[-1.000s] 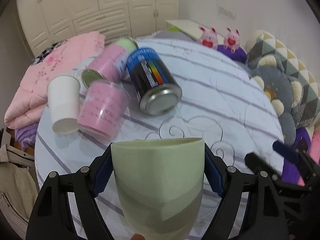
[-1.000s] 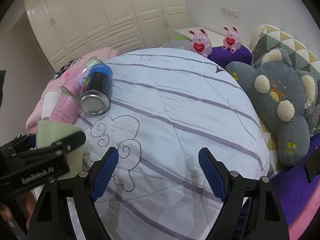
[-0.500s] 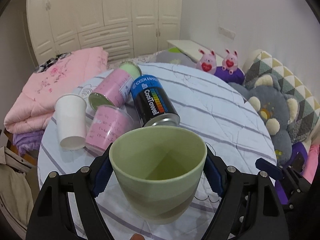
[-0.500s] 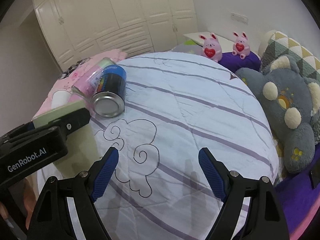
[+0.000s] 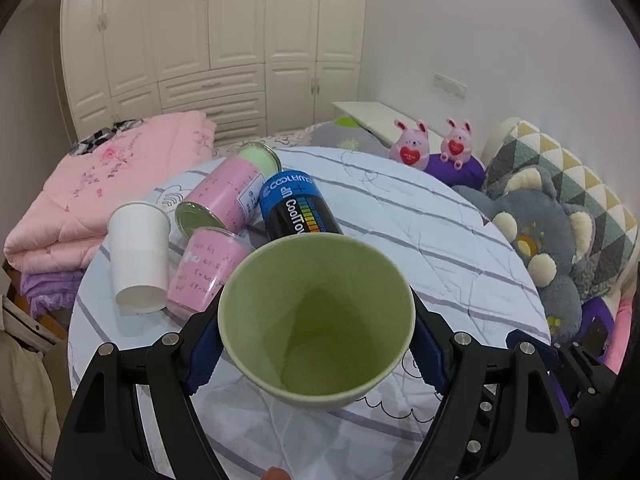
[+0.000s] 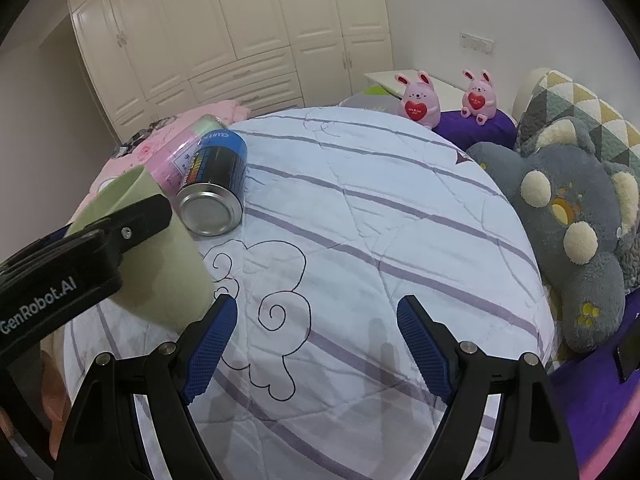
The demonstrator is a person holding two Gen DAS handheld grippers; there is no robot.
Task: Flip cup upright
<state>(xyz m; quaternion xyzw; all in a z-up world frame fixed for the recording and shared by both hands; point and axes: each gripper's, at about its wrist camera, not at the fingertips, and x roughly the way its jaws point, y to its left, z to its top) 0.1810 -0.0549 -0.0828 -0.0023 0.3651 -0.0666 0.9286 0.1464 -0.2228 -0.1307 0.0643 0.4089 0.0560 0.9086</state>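
The left claw [image 5: 316, 344] clamps the green cup [image 5: 316, 320] by its sides, a blue pad pressed on each flank just below the rim, and holds it lifted above the quilted surface [image 5: 420, 232]. In the left wrist view the cup's mouth faces up and toward the camera, so the whole inside and the flat bottom show; from the right wrist view its long axis leans, the rim tipped up and away to the left and the base lower, close over the quilt. Whether the base touches the cloth cannot be told. The cup hides the near end of the blue can [image 5: 298, 210] lying behind it, and the left claw's black body covers part of the cup wall in the right view. The right claw [image 6: 318, 344] hangs low over the quilt with its fingers spread wide and nothing between them, just right of the cup. Beyond lie a pink can [image 5: 222, 196], a pink-lined clear cup [image 5: 208, 268] and a white paper cup [image 5: 138, 258], all on their sides.
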